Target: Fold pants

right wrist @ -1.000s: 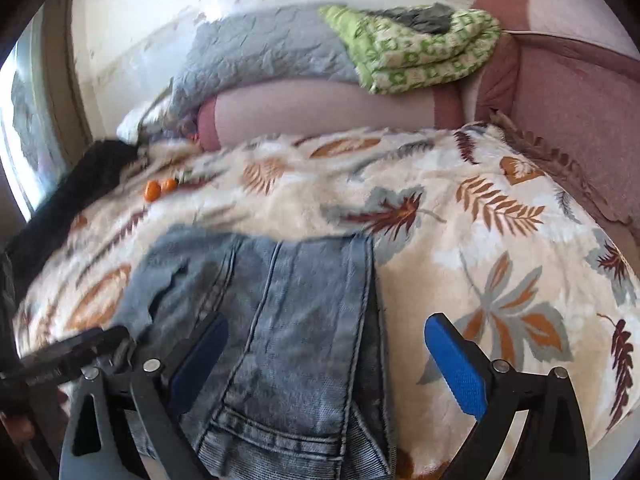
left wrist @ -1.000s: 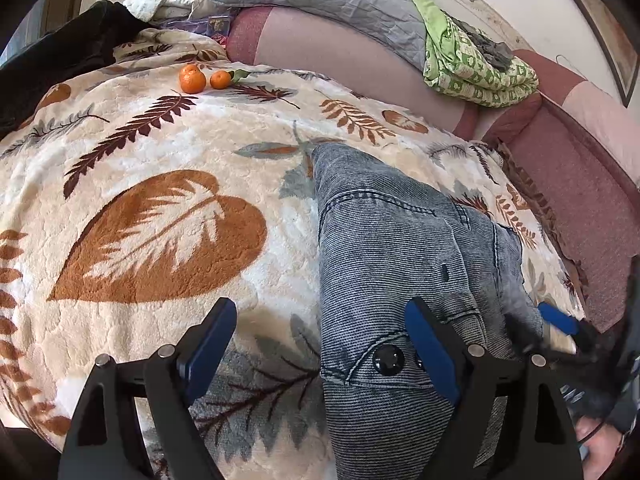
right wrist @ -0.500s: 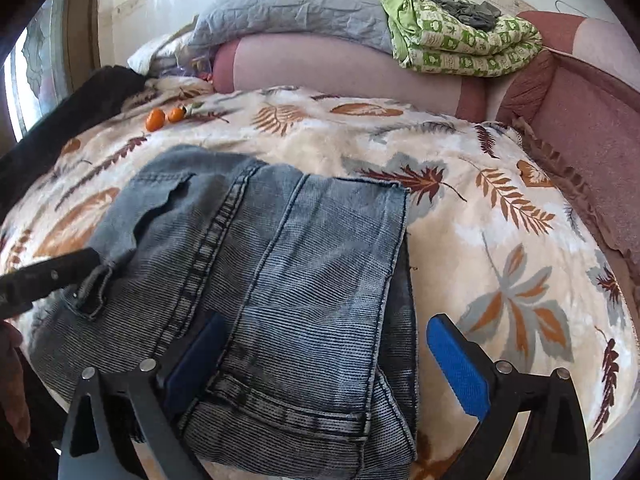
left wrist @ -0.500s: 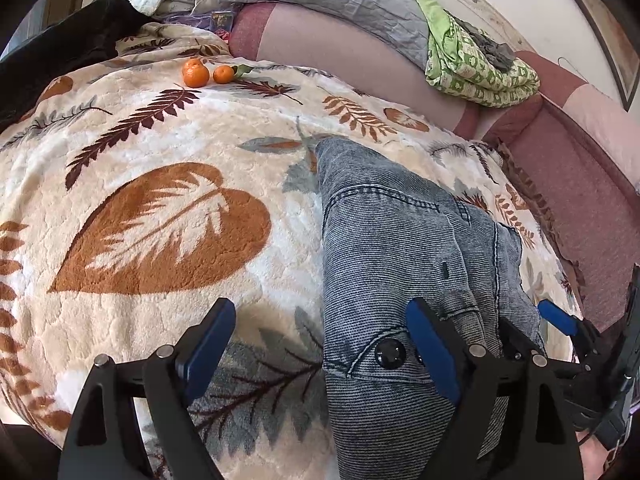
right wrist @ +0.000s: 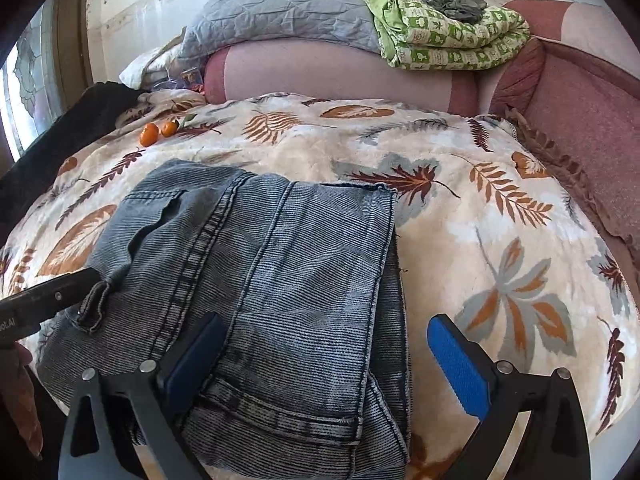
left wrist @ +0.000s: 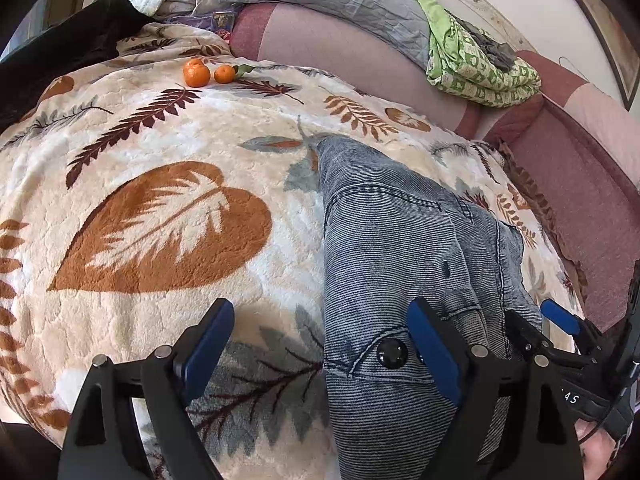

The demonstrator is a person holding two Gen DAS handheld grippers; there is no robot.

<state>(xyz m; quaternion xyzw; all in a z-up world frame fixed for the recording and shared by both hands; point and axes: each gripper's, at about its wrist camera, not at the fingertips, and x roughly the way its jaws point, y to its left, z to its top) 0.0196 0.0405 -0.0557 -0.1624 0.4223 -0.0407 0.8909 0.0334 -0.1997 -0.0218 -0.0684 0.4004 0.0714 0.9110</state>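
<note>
Grey-blue denim pants lie folded in a thick stack on a cream blanket with a leaf print. In the left wrist view the waistband with its black button is nearest me. My left gripper is open and empty, its right pad over the waistband, its left pad over the blanket. My right gripper is open and empty, straddling the hem end of the stack. The right gripper also shows in the left wrist view at the lower right. The left gripper's finger shows in the right wrist view at the left edge.
Two tangerines lie at the blanket's far left. A pink bolster carries a grey pillow and a folded green quilt. A dark cloth lies at the far left. A pink sofa arm borders the right.
The right gripper has come closer and lower over the hem end of the pants. The left gripper has barely moved. Both stay open.
</note>
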